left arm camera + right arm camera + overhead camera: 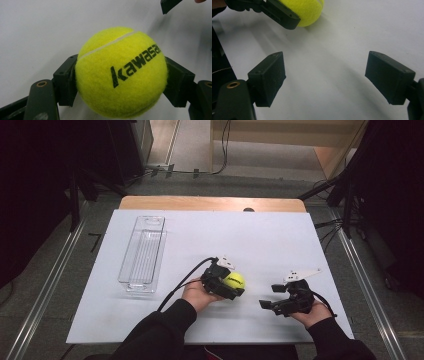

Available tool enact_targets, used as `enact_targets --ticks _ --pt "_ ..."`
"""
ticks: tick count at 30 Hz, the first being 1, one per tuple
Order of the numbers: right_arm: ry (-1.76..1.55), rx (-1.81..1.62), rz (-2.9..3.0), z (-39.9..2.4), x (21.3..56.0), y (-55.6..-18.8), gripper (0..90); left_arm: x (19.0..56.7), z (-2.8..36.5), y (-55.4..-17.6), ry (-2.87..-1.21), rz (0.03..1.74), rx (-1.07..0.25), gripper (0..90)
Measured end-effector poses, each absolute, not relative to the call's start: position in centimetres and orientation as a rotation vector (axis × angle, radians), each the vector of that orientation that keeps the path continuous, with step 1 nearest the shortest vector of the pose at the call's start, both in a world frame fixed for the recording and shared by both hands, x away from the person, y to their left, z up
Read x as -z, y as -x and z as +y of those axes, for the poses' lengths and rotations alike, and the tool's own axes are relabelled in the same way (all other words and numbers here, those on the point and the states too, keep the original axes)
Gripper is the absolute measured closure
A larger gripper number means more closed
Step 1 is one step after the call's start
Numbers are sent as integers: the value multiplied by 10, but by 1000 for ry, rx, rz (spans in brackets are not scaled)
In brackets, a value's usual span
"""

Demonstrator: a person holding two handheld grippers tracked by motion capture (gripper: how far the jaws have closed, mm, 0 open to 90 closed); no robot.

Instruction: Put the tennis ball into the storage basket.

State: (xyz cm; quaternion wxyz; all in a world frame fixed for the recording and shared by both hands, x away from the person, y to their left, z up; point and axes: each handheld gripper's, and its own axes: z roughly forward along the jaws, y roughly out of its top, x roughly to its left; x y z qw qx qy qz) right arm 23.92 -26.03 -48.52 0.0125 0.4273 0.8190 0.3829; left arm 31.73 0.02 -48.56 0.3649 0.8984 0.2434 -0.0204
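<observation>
A: On the white table (280, 245) I see first the clear plastic tray (142, 254), far at the left side. Where is the tennis ball?

B: The tennis ball (121, 72) is near the middle of the table, well apart from the tray. I judge it is light, a little soft, and the felt is not slippery, so it will not break or slide easily. Best is to hold it across the widest part.

A: And the left gripper (231, 284)?

B: It does exactly this: the 2 jaws press on both sides of the ball.

A: The right gripper (325, 80)?

B: Its jaws stand wide apart with nothing between them, just beside the ball, low over the table.
</observation>
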Motion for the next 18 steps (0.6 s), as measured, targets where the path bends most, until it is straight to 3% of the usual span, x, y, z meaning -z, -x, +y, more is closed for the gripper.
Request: enact_targets --ticks 18 --pt "-1330 -1193 2551 -260 485 -239 146 466 4 -314 -2332 582 68 267"
